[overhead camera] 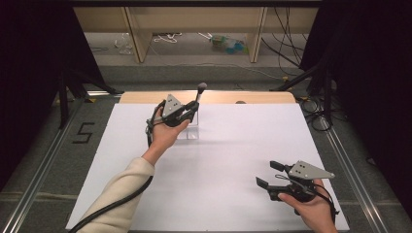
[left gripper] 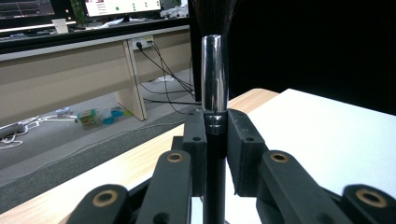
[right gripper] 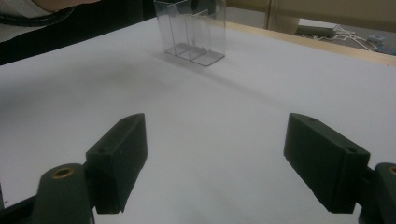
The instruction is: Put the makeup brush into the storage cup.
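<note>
Up close, the left gripper view shows the left tongs [left gripper: 215,140] clamped on a makeup brush [left gripper: 214,79], its chrome ferrule and dark bristles upright. From the high view, that brush [overhead camera: 199,94] stands over a clear acrylic organizer [overhead camera: 190,127] at the far side of the white desk [overhead camera: 233,160]. Right tongs [right gripper: 217,163] gape empty near the front edge. A "5" [overhead camera: 83,132] marks the floor.

The brush [left gripper: 214,84] loses its bristle tip to the left gripper view's top edge, its lower handle sunk between the fingers [left gripper: 194,140]. In the right gripper view, the clear holder [right gripper: 191,32] is cropped at the top.
</note>
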A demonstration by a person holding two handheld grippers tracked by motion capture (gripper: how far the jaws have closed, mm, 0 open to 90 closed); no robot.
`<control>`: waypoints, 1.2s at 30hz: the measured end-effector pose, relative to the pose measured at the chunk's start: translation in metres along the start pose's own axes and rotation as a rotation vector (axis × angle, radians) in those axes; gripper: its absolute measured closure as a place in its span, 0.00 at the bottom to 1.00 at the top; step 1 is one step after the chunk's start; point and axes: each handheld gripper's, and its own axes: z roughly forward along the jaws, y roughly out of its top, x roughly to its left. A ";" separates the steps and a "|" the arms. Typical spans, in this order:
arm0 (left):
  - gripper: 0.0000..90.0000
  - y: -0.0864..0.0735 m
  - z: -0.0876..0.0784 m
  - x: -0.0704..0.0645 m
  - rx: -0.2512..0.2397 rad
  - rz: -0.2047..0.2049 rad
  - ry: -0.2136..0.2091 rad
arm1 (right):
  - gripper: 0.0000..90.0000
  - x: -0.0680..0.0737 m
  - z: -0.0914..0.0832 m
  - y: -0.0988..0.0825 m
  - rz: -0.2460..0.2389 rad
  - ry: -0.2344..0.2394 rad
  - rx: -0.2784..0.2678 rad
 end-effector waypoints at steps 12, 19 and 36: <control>0.88 -0.001 0.002 -0.001 0.002 0.010 0.000 | 0.25 -0.001 -0.001 0.000 -0.011 -0.010 0.012; 0.88 -0.004 0.003 -0.001 0.009 0.016 0.005 | 0.25 -0.001 -0.001 0.000 -0.014 -0.010 0.013; 0.87 -0.008 0.003 -0.001 0.009 0.015 0.012 | 0.25 -0.001 0.000 0.000 -0.029 -0.013 0.001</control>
